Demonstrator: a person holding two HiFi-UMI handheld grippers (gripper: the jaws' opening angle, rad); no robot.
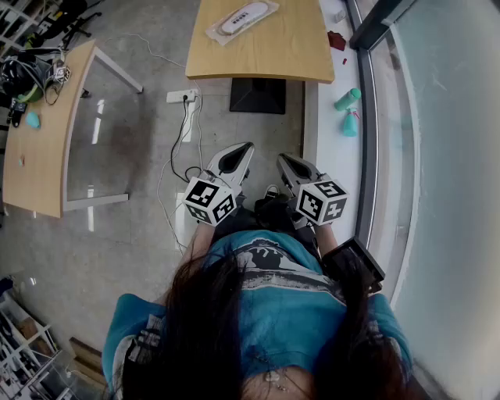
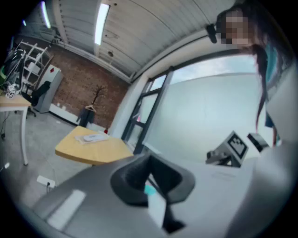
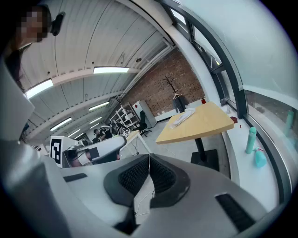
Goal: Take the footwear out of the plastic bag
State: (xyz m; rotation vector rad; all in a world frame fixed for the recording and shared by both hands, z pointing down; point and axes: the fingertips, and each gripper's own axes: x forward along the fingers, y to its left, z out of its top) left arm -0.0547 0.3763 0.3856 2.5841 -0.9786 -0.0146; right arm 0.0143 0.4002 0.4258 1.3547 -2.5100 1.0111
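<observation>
A clear plastic bag [image 1: 242, 19] with pale footwear inside lies on a wooden table [image 1: 258, 55] well ahead of me. The bag [image 2: 94, 137] appears small in the left gripper view and, as the bag [image 3: 184, 117], in the right gripper view, far from both grippers. My left gripper [image 1: 238, 152] and right gripper [image 1: 287, 162] are held close to the body, side by side above the floor. The left gripper [image 2: 149, 163] is shut with nothing in it. The right gripper [image 3: 149, 160] is also shut and empty.
A window wall runs along the right, with two teal bottles [image 1: 348, 109] on its ledge. A power strip [image 1: 181, 96] and cables lie on the floor before the table's dark base [image 1: 258, 95]. A second desk [image 1: 47, 125] with clutter stands at the left.
</observation>
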